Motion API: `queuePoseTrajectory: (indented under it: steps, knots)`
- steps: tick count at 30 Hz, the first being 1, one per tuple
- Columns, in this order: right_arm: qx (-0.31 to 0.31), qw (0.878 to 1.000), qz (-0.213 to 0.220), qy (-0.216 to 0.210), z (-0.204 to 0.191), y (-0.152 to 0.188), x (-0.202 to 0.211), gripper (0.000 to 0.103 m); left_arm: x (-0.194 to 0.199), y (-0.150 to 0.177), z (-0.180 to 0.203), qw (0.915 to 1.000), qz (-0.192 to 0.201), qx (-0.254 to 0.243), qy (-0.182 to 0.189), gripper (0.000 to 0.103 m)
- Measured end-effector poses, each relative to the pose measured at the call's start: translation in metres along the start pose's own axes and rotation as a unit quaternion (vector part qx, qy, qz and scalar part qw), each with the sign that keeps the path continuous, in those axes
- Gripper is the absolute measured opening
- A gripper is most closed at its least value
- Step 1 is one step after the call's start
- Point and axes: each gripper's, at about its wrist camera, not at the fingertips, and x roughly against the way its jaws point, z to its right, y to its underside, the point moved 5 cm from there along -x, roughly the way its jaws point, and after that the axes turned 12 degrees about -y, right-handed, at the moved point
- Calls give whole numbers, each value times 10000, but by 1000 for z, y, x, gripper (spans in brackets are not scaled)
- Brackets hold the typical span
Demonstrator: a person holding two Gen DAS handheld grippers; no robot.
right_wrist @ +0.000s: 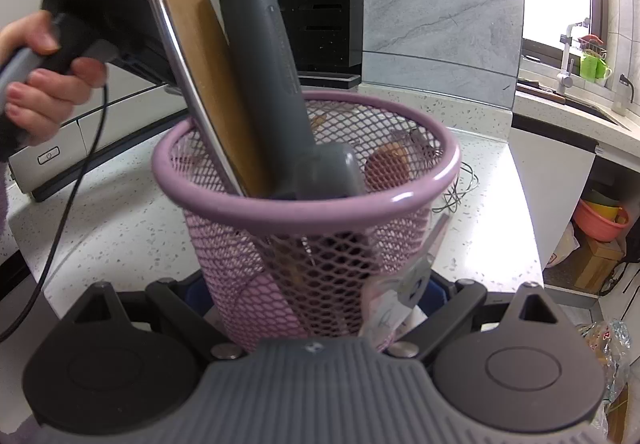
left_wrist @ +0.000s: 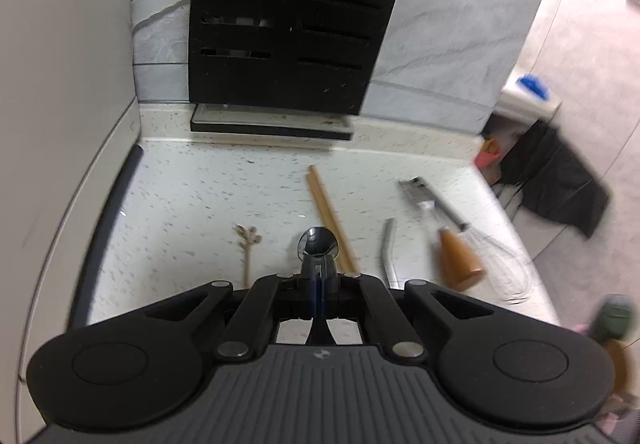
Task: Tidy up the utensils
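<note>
Two grippers: both in use, one on a utensil, one on the holder.
Left gripper (left_wrist: pixel 318 274): jaws closed tight on the handle of a metal spoon (left_wrist: pixel 319 242), whose bowl sticks out just past the fingertips, above the speckled counter (left_wrist: pixel 192 195).
Right gripper (right_wrist: pixel 320 308): spread wide around the lower wall of the pink mesh basket (right_wrist: pixel 304 203), a finger on either side; whether the pads actually press the mesh cannot be made out.
Basket contents: a shiny metal handle (right_wrist: pixel 188 83) at the left, a flat wooden spatula (right_wrist: pixel 204 55) beside it, a big grey-green handle (right_wrist: pixel 264 55) right of that, all leaning left.
Left hand (right_wrist: pixel 36 91): seen from the right wrist, wrapped around the left gripper's body at the far left, right next to the metal handle.
Loose on the counter: a small wooden fork (left_wrist: pixel 247 244) at left, a wooden stick (left_wrist: pixel 330 215) just right of the spoon, a bent metal straw (left_wrist: pixel 388 248), a wooden-handled tool (left_wrist: pixel 458 258), a wire whisk (left_wrist: pixel 496 248) at far right.
Backdrop: a black slotted knife block (left_wrist: pixel 292 15) against the grey wall.
</note>
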Motion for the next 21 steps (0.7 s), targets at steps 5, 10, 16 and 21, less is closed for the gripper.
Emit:
queuePoseTrajectory:
  steps: [5, 10, 16, 21]
  knots:
    - [8, 10000, -6, 34, -2, 0, 0, 95, 35, -2, -7, 9983, 332, 306, 361, 2]
    - [8, 10000, 0, 35, -4, 1, 1, 95, 51, -3, -10, 9952, 331, 556, 728, 0]
    - [-2, 10000, 16, 34, -4, 1, 2, 95, 83, -15, -5, 9915, 826, 541, 849, 0]
    - [-10, 10000, 12, -8, -3, 0, 2, 95, 72, -4, -2, 9966, 606, 306, 478, 0]
